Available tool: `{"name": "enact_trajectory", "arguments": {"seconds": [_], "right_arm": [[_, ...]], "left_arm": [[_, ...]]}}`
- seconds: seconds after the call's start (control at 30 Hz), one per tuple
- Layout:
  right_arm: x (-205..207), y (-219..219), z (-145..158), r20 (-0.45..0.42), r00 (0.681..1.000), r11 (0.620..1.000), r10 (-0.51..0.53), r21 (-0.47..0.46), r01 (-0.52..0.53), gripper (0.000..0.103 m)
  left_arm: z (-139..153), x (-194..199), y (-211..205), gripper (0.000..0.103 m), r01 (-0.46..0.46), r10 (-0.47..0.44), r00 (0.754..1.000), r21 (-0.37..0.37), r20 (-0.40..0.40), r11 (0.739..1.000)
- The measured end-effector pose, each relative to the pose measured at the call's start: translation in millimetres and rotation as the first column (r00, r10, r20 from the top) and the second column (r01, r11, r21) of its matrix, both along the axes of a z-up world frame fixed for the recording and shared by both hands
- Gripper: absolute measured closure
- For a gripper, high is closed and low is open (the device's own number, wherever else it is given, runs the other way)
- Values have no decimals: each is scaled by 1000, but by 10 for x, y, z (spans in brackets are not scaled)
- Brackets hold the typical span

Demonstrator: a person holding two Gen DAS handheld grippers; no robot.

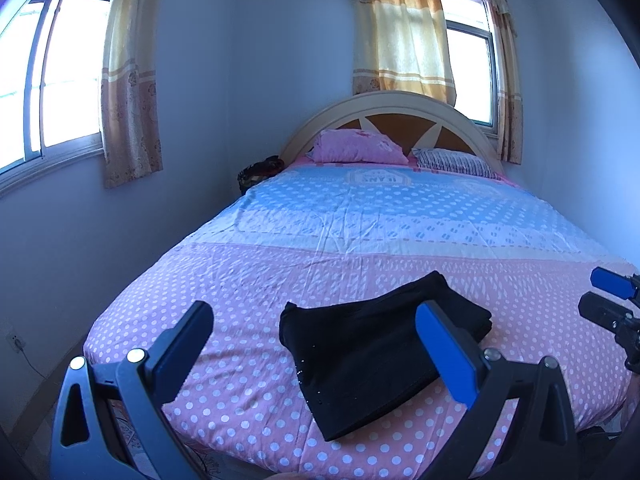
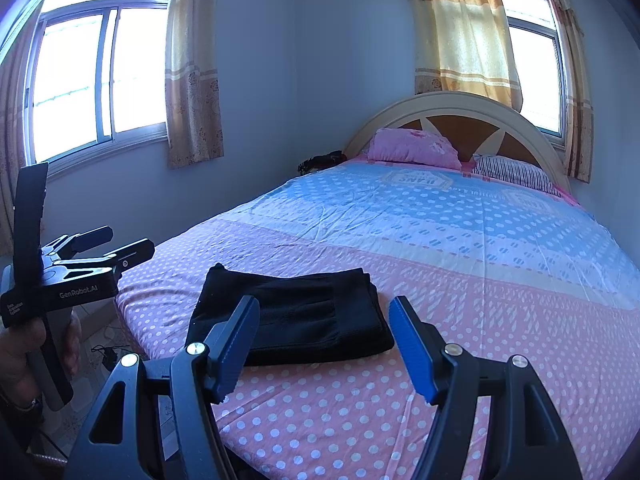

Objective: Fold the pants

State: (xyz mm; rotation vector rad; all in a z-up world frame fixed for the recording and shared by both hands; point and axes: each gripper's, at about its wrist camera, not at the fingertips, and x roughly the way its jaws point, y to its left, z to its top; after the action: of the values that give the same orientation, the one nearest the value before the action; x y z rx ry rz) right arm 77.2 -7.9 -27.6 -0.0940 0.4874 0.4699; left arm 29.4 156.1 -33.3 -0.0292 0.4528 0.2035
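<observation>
Black pants (image 1: 372, 344) lie folded into a compact rectangle on the pink dotted bedsheet (image 1: 248, 280) near the foot of the bed. In the right wrist view the pants (image 2: 296, 316) rest just beyond my fingers. My left gripper (image 1: 316, 320) hovers above and in front of the bundle, open and holding nothing. My right gripper (image 2: 324, 316) is open too, held above the sheet with nothing between its blue pads. The other gripper's tips show at the right edge as the right gripper (image 1: 612, 296), and at the left as the left gripper (image 2: 116, 244) held by a hand (image 2: 24, 340).
A pink pillow (image 1: 360, 148) and a striped pillow (image 1: 456, 162) lie against the arched headboard (image 1: 400, 108). Curtained windows (image 1: 60, 80) are on both walls. A dark object (image 1: 260, 170) sits in the corner beside the bed. Cables (image 2: 108, 354) lie on the floor.
</observation>
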Motion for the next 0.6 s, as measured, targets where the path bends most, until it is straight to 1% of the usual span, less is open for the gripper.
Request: {"name": "enact_trajectory", "arguments": {"seconds": [0.47,0.6], "right_arm": [[-37,35,-24,-1,1000,1000,2,-10,-2,34],[-37,35,-32,-2,1000,1000,3,-11,-3,34]], "left_arm": [[-64,56,-5,0,-1,1,999,9,-35,1000],[-94,46,-21,0,-10,10,1000,35,-23,999]]}}
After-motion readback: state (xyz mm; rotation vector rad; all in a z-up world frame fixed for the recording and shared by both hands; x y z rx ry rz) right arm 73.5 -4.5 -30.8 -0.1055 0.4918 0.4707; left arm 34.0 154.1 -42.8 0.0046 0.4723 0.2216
